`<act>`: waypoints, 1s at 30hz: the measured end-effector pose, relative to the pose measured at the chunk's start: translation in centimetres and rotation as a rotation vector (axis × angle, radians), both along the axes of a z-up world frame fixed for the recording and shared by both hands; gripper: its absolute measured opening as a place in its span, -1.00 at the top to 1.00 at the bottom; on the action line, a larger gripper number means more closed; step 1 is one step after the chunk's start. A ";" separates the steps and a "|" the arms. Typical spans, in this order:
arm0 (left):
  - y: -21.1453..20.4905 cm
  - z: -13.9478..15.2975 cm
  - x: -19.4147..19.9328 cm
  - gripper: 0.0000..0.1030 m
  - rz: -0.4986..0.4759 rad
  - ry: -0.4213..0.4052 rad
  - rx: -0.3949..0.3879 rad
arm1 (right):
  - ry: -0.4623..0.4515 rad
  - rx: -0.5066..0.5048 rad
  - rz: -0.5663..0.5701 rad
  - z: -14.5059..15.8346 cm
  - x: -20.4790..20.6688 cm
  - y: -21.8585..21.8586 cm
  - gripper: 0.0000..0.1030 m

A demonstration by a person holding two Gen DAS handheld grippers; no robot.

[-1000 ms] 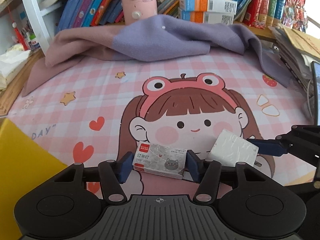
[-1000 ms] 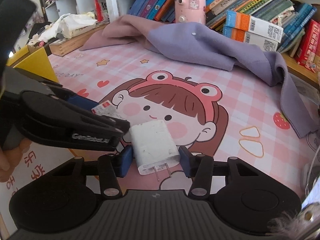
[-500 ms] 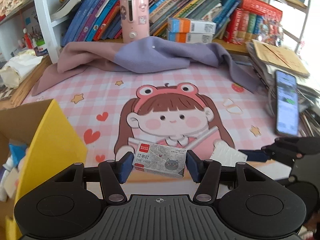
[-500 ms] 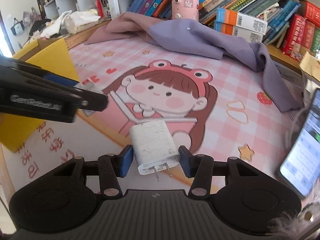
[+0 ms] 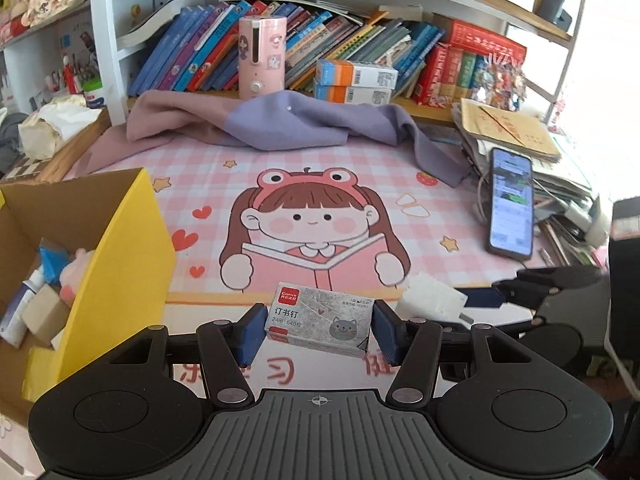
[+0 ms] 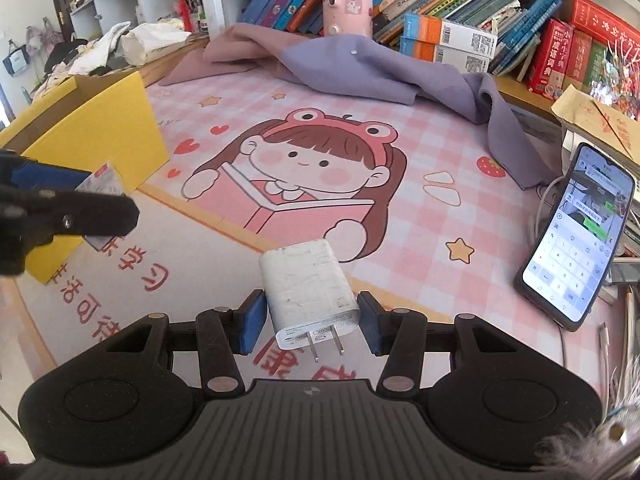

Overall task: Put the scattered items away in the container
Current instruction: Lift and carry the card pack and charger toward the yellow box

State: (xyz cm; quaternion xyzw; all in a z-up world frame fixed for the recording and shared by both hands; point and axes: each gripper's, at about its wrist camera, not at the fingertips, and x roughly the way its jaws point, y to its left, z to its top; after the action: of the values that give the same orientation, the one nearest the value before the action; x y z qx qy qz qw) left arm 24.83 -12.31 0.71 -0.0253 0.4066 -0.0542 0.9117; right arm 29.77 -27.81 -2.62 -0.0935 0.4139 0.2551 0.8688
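Staple box (image 5: 320,323) sits clamped in the left gripper (image 5: 318,332); white charger (image 6: 309,295) is pinched in the right gripper (image 6: 310,320). Left of both, the yellow cardboard container (image 5: 132,240) holds small boxes, packets and a pink toy.

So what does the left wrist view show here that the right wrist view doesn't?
Only the left wrist view looks into the yellow box, with small items already lying inside, and shows the face of the staples box clamped in the left gripper.

Only the right wrist view shows the prongs of the white charger clamped in the right gripper, and the phone's keyboard screen.

Both show the cartoon mat, purple cloth, pink bottle and bookshelf.
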 end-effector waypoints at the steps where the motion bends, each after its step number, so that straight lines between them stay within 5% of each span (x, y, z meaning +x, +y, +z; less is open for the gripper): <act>1: 0.2 0.0 -0.3 -0.08 0.004 -0.001 -0.018 | -0.006 -0.004 0.002 0.2 -0.3 0.1 0.09; 12: 1.6 0.3 -4.4 -0.08 -0.051 -0.089 -0.080 | -0.092 -0.045 -0.020 2.8 -5.5 1.4 0.09; 21: 4.4 0.6 -8.3 -0.08 -0.103 -0.118 -0.109 | -0.155 -0.038 -0.145 4.4 -10.4 2.5 0.09; 30: 8.2 0.0 -13.4 -0.08 -0.096 -0.087 -0.160 | -0.109 -0.044 -0.205 4.0 -16.0 5.2 0.09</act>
State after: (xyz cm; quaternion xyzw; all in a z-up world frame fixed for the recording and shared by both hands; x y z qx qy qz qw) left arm 11.44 -4.08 0.68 -0.0761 0.3617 -0.1311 0.9199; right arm 13.81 -22.57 1.42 -0.0837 0.3789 0.1503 0.9093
